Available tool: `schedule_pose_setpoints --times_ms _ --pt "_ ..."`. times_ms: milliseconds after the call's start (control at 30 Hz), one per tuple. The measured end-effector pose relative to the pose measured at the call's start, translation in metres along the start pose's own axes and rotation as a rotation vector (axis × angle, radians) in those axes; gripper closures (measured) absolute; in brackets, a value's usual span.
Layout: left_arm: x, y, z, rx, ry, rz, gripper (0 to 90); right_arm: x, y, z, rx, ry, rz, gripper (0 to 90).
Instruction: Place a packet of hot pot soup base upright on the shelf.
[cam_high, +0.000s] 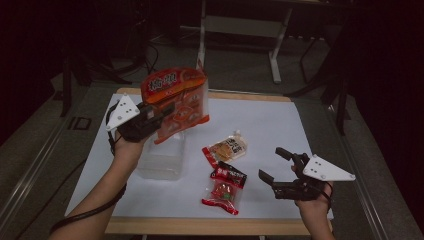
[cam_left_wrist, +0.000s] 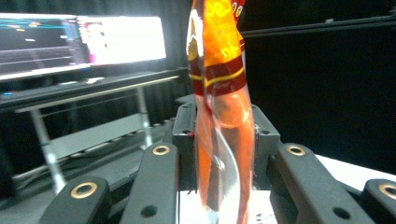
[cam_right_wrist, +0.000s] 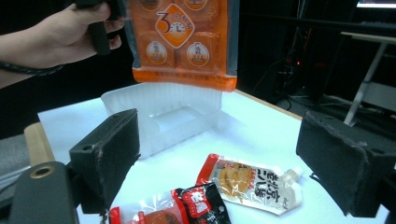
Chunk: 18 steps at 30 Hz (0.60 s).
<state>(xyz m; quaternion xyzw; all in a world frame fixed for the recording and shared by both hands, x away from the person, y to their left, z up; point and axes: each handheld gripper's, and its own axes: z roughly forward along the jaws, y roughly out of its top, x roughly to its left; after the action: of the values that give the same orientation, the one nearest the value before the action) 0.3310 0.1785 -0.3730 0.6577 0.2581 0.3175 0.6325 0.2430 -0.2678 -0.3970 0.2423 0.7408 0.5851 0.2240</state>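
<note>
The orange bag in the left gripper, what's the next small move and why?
Probably lower the orange bag straight down into the clear plastic tub: the left gripper holds it shut, hanging just above the tub's open top, while the right gripper waits open.

A large orange snack bag (cam_high: 176, 100), printed with round orange emblems over a clear lower panel, hung upright in the air above a clear plastic tray (cam_high: 161, 159) on the white table (cam_high: 270, 125). The left gripper (cam_high: 159, 113) clamped its side edge, and the bag's bottom seam hovered over the tray.
</note>
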Motion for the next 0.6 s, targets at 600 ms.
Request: schedule_pose_setpoints --times_ms 600 --pt "0.045 -0.054 -0.011 0.063 0.157 -0.089 71.4 -0.005 -0.006 0.001 0.019 -0.026 0.017 13.5"
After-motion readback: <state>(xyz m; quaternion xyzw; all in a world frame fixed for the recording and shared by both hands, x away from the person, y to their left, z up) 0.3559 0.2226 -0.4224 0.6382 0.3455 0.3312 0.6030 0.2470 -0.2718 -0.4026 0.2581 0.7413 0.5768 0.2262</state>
